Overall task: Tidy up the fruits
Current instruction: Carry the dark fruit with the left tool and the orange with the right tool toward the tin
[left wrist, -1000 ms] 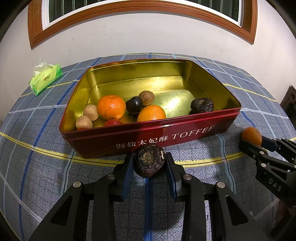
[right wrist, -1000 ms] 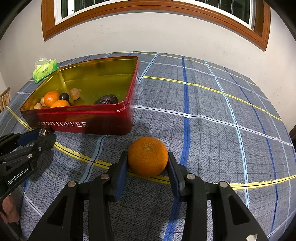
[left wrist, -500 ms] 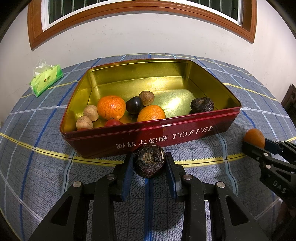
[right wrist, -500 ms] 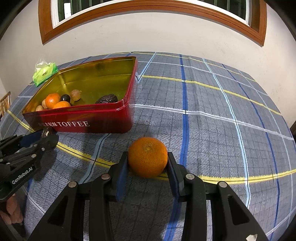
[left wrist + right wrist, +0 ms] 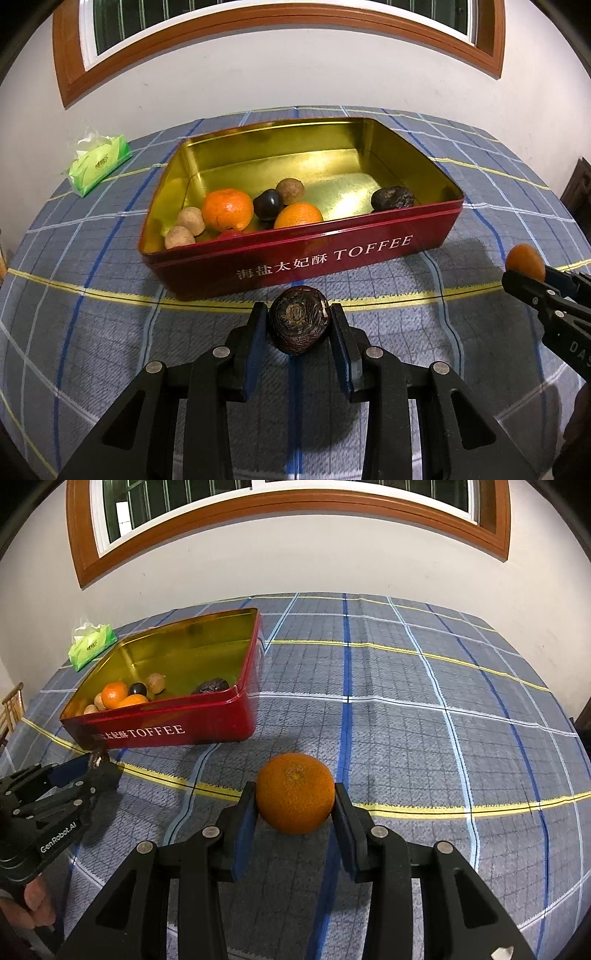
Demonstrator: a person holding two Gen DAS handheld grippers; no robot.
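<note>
A red toffee tin [image 5: 369, 254] with a gold inside holds several fruits: two oranges, brown round fruits, a dark plum and a wrinkled dark fruit [image 5: 392, 198]. My left gripper [image 5: 298, 325] is shut on a dark wrinkled passion fruit [image 5: 298, 320], held above the cloth in front of the tin. My right gripper [image 5: 294, 801] is shut on an orange [image 5: 295, 792], held above the cloth right of the tin [image 5: 166, 731]. The right gripper with its orange [image 5: 524, 262] shows at the right edge of the left wrist view.
A green tissue pack [image 5: 99, 164] lies at the far left of the table, behind the tin. The table has a blue-grey checked cloth [image 5: 424, 709]. A white wall with a wood-framed window stands behind it.
Both grippers have risen a little with their fruits still held. The right gripper has drifted slightly away from the tin in the left wrist view.
</note>
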